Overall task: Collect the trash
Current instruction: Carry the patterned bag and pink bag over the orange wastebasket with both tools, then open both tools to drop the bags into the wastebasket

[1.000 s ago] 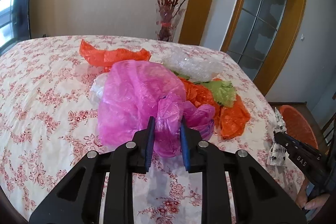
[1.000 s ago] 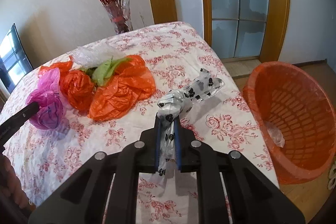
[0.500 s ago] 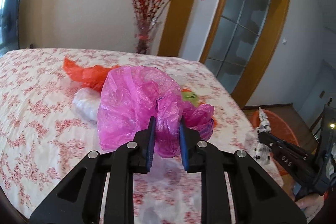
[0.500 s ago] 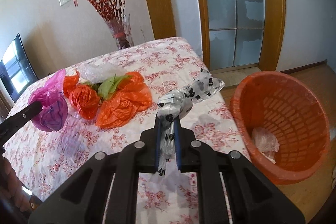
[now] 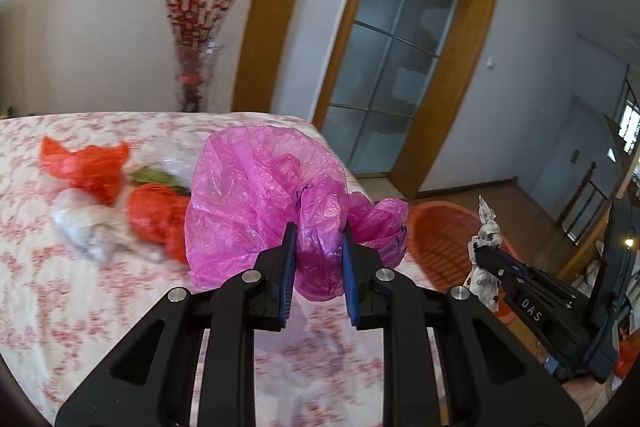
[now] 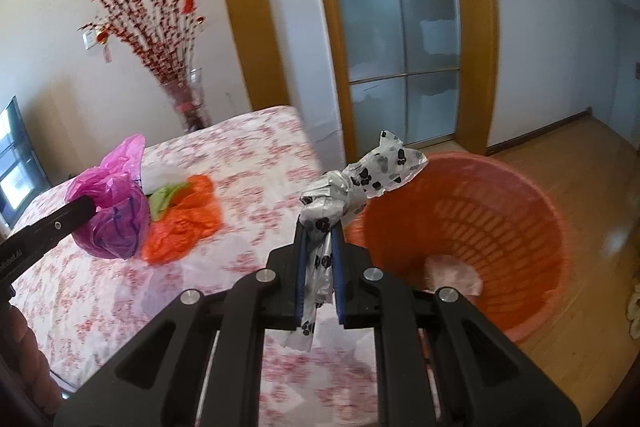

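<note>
My left gripper [image 5: 318,239] is shut on a crumpled pink plastic bag [image 5: 256,195], held up over the flowered table [image 5: 60,291]. My right gripper [image 6: 319,235] is shut on a white bag with black paw prints [image 6: 360,179], lifted near the rim of the orange basket [image 6: 520,211] on the floor. In the left wrist view the right gripper [image 5: 480,247] with the paw-print bag [image 5: 486,231] appears at right, beside the orange basket [image 5: 436,239]. In the right wrist view the left gripper [image 6: 90,205] and pink bag [image 6: 116,211] show at left.
Orange bags [image 5: 92,167], a green scrap [image 5: 152,177] and a clear bag [image 5: 88,231] remain on the table. An orange bag [image 6: 184,223] lies by the pink one. The basket holds a pale bag [image 6: 452,271]. A vase of red branches [image 6: 188,103] stands behind; a glass door [image 6: 396,27] beyond.
Both grippers have risen and swung right toward the basket, each carrying its bag. The pink bag has left the pile; the basket now fills more of the right wrist view.
</note>
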`<state>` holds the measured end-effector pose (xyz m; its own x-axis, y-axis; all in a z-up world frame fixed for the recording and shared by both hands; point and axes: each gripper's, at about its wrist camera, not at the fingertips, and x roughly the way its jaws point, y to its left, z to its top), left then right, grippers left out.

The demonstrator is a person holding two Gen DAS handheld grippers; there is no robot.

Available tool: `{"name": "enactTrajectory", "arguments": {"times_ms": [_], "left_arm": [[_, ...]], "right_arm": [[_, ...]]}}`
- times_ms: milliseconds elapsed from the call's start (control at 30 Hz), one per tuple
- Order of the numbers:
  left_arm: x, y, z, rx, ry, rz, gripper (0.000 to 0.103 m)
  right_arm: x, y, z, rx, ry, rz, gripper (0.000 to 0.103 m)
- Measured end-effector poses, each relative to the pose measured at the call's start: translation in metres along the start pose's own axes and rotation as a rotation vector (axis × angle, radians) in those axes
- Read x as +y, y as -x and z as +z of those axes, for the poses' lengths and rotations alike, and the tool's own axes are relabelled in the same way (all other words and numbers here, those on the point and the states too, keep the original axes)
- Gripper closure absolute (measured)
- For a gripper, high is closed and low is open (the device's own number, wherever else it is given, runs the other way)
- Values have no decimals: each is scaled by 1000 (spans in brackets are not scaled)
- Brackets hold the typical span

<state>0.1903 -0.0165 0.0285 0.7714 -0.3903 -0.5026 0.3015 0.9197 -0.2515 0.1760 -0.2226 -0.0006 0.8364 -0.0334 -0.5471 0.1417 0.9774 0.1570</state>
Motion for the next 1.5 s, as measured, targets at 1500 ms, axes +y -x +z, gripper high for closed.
{"name": "enactTrajectory", "arguments": {"times_ms": [1500], "left_arm": [[-171, -130, -24, 176, -214, -296, 78]], "right_arm": [[-168, -33, -1, -14, -231, -183, 86]]}}
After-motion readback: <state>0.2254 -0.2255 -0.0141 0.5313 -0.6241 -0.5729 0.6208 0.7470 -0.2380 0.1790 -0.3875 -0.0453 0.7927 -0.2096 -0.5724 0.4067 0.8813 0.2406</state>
